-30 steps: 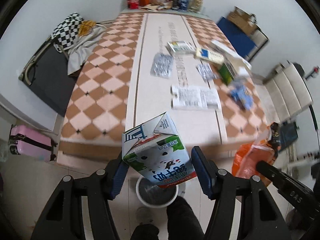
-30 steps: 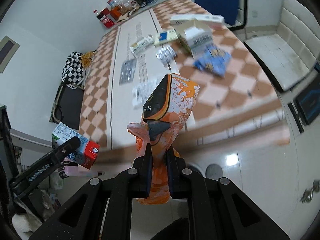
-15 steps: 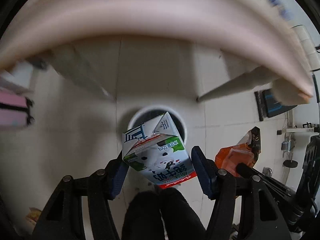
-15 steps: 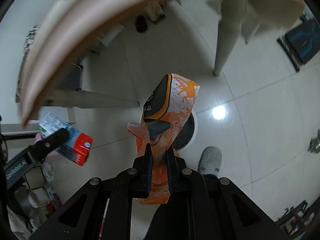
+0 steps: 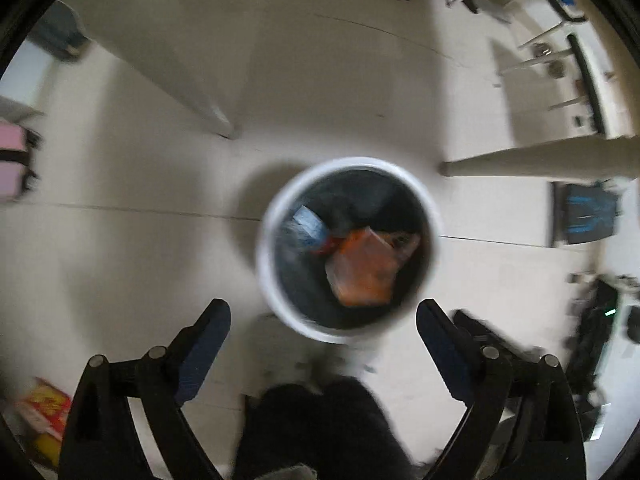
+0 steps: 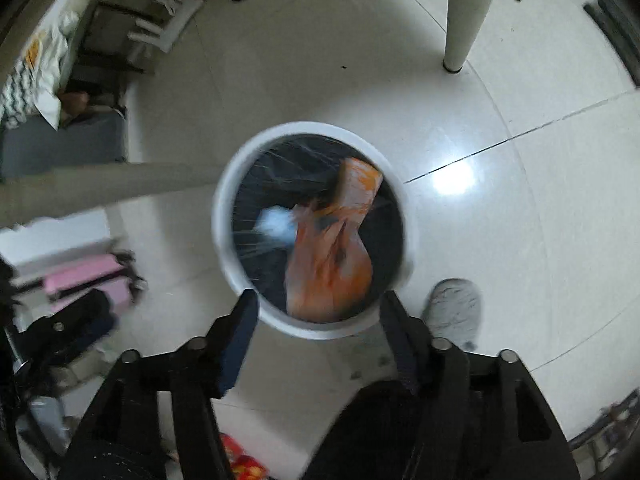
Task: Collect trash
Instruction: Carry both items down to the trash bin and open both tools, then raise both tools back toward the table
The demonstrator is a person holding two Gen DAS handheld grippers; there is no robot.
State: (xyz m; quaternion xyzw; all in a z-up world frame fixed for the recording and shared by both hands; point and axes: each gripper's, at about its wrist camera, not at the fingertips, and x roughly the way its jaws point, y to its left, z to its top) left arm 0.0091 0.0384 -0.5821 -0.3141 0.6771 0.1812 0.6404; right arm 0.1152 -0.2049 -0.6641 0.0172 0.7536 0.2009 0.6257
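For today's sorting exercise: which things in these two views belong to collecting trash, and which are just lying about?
Job: white bin, orange snack bag and blurred carton inside it, left gripper, right gripper, both open.
Lying about: pink suitcase, grey slipper, table leg.

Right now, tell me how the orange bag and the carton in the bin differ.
The orange bag is large, crumpled and on top; the carton is smaller, pale blue-white and partly hidden beside it. The bag reaches toward the bin's rim; the carton sits lower. Both lie inside the bin, free of either hand-held gripper.
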